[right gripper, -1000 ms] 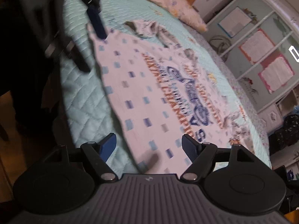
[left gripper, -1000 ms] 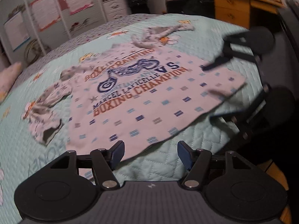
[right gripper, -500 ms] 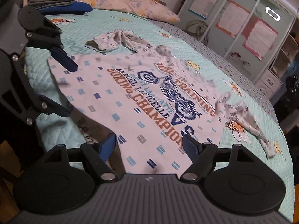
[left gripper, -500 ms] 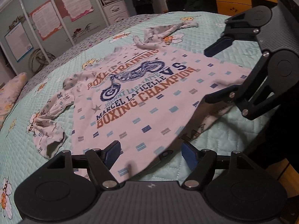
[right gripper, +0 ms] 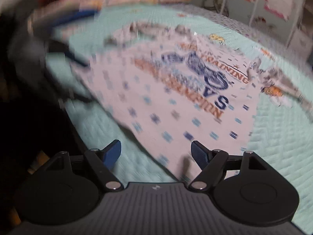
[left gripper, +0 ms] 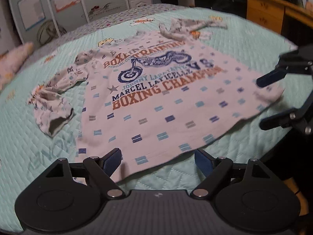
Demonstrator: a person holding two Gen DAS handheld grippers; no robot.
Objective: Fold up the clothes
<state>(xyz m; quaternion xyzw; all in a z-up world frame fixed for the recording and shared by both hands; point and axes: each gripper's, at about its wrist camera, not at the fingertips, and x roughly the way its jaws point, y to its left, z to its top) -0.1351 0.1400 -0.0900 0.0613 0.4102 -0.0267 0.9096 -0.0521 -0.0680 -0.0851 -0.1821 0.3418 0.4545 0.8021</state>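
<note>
White printed cotton T-shirt (left gripper: 156,98) spread flat on the quilt; left gripper (left gripper: 157,161), at six o'clock, jaws just widened off the hem, right gripper (right gripper: 156,154) also agape: folding can begin

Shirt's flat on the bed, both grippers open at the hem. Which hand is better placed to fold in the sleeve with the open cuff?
Probably left. The left gripper sits at the hem corner on that side of the shirt, nearer the cuffed sleeve. The right gripper is at the opposite corner.
</note>
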